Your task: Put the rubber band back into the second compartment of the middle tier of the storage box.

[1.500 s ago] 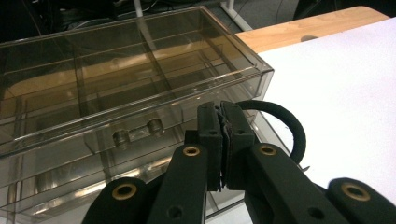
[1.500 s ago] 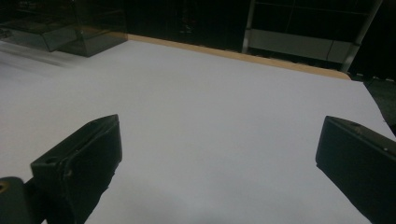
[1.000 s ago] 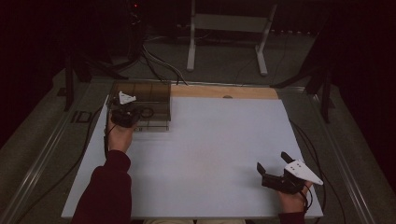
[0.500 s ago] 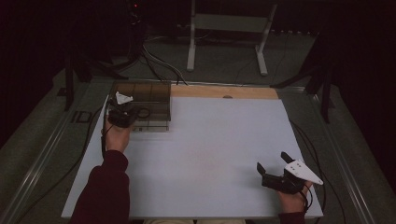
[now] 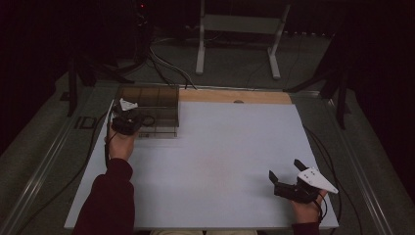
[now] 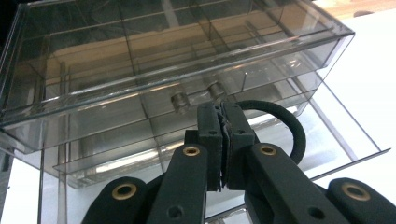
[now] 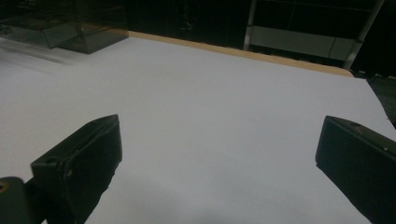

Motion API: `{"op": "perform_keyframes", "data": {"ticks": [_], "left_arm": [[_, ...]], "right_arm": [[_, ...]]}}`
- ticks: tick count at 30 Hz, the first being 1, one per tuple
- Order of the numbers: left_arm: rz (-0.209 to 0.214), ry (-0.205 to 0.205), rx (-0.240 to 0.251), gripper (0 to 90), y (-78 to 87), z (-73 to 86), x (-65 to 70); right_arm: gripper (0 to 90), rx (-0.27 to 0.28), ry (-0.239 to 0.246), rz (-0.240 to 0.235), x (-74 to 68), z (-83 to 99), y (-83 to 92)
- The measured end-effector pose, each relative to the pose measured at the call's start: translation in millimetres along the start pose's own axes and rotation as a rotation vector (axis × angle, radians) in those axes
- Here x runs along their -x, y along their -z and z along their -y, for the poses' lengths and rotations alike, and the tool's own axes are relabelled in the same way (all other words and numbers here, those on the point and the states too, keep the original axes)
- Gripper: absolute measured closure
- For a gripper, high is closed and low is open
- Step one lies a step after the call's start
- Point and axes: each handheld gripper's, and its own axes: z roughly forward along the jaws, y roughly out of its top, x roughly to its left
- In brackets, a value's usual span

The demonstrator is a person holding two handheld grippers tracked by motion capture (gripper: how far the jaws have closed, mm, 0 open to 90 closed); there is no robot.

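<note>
A clear plastic organizer box (image 5: 155, 99) with divided compartments stands at the table's far left, and its lower drawer (image 6: 337, 136) is pulled out. My left gripper (image 5: 128, 120) hovers at the box's front. In the left gripper view this gripper (image 6: 221, 112) is shut on a black elastic ring (image 6: 290, 127), which loops out to the right over the open drawer, just below two small round knobs (image 6: 179, 100). My right gripper (image 5: 285, 169) rests near the table's front right corner, open and empty, and in its own view the right gripper (image 7: 224, 140) has bare table between its fingers.
The white table top (image 5: 225, 147) stretches between the two hands, with a wooden strip (image 5: 235, 96) along its far edge. A metal stand (image 5: 240, 29) and cables lie on the floor beyond. The box (image 7: 70, 23) shows far off at the right gripper view's upper left.
My left gripper has edged slightly left at the front of the box. The right gripper has stayed in place.
</note>
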Motion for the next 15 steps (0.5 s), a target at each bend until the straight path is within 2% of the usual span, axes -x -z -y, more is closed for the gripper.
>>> {"op": "perform_keyframes", "data": {"ticks": [15], "left_arm": [[-0.023, 0.021, -0.022, 89.0, -3.6, 9.2, -9.3]], "right_arm": [[0.8, -0.004, 0.000, 0.001, -0.5, 0.0, -0.1]]}}
